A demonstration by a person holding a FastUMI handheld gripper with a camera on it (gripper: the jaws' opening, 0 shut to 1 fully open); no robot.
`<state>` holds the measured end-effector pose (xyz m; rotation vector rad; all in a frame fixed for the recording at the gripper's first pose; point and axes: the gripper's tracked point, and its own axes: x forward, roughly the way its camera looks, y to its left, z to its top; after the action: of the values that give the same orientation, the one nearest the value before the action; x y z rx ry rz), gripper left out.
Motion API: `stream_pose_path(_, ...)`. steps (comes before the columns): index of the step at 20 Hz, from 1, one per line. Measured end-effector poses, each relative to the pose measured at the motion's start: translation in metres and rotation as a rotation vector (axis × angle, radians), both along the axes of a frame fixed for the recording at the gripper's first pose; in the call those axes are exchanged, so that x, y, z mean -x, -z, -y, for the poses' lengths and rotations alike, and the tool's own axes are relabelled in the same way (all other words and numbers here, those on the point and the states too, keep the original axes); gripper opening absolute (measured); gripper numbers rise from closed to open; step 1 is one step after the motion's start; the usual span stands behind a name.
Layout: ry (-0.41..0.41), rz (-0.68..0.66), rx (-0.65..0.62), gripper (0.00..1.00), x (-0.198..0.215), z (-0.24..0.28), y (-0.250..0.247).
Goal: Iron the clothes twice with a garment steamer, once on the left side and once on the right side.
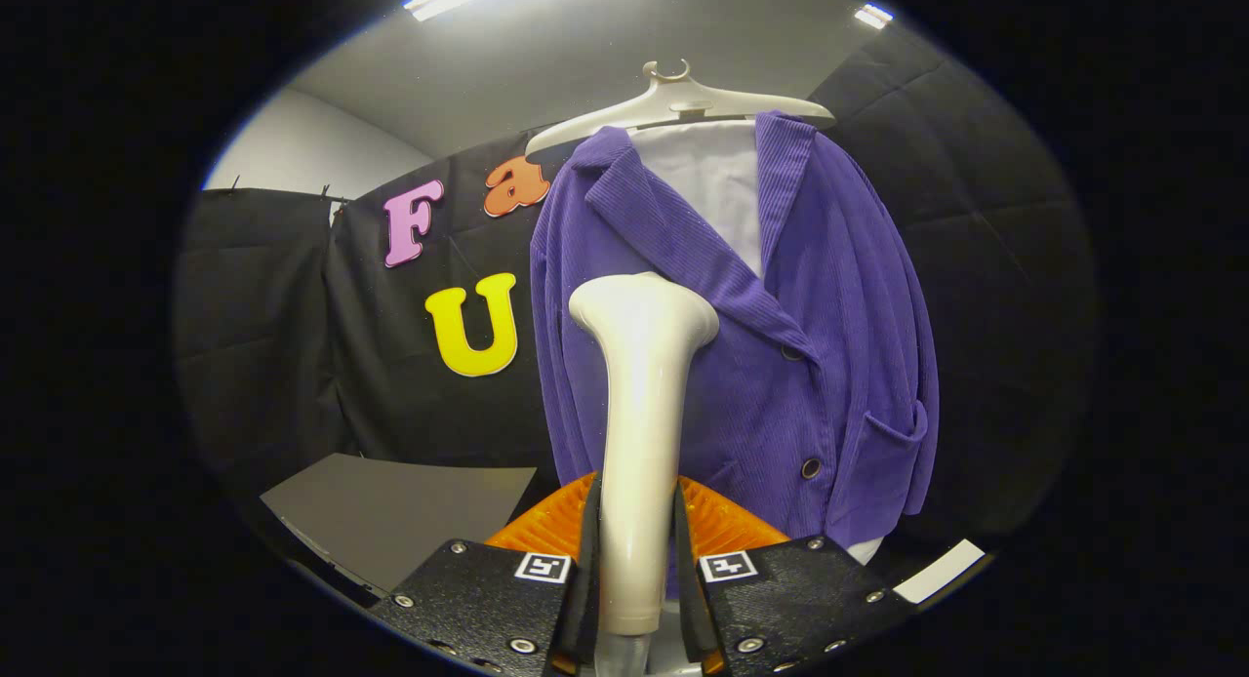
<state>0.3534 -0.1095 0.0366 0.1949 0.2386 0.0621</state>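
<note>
Currently clamped by gripper (634, 570) on rigid, smooth garment steamer (639, 404) handle; grip low, head near soft purple jacket (829, 297) on hanger (683, 97).

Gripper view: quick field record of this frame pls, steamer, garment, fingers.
steamer: white garment steamer, upright, handle between the fingers, head raised in front of the jacket
garment: purple corduroy jacket over a white shirt, on a white hanger
fingers: gripper shut on the steamer handle
contact: steamer head to jacket, cannot tell
</note>
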Motion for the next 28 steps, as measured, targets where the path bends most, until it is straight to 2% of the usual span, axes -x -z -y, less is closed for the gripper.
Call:
stream_pose_path(13, 0.038, -0.21, 0.012, 0.34, 0.042, 0.004, 0.121)
stream_pose_path(28, 0.036, -0.461, 0.038, 0.34, 0.084, -0.001, 0.262)
